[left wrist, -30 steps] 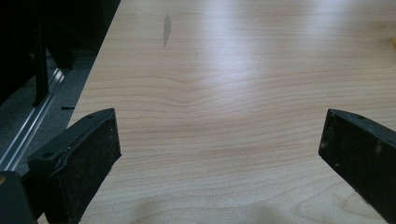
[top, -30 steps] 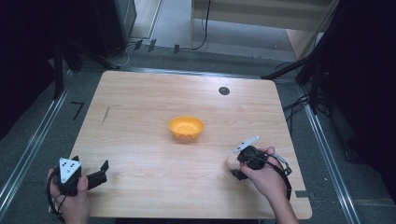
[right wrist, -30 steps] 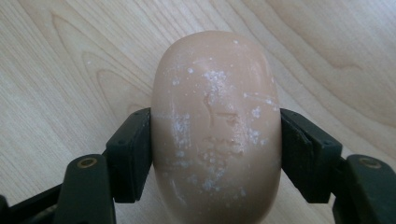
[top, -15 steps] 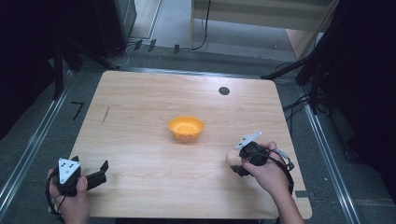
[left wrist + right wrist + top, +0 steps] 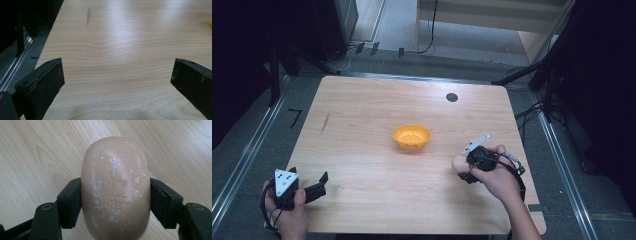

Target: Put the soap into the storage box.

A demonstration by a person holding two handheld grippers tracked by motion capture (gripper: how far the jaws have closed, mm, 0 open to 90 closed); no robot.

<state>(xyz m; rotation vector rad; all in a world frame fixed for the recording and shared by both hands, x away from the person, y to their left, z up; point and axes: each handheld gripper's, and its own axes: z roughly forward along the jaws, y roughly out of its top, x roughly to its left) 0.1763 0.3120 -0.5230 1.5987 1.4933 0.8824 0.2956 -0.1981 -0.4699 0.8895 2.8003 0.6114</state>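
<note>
A person seated at a light wooden table (image 5: 362, 150) works with a hand-held gripper in each hand, seen from a fixed camera above. The right gripper (image 5: 115, 195), held near the table's right edge, is clamped on a pale beige oval bar of soap (image 5: 115, 187); in the right gripper view both black pads press against the bar's long sides, and the soap's top face, dusted with white specks, fills the space between them with wood grain beneath. In the high view the right hand (image 5: 492, 172) wraps the gripper's black body, its grey three-cornered plate tilted up and away from the person, and an end of the soap (image 5: 458, 164) peeks out at the hand's left side, just above the tabletop; whether it touches the wood cannot be told. An orange bowl (image 5: 411, 137) sits near the middle of the table, apart from the soap and up and to its left in the high view. The left gripper (image 5: 309, 185) rests low at the table's near left corner in the left hand (image 5: 287, 207), its jaws standing wide apart with nothing but bare wood between them, as the left gripper view confirms. A small dark round disc (image 5: 452, 97) lies toward the far edge of the table.
</note>
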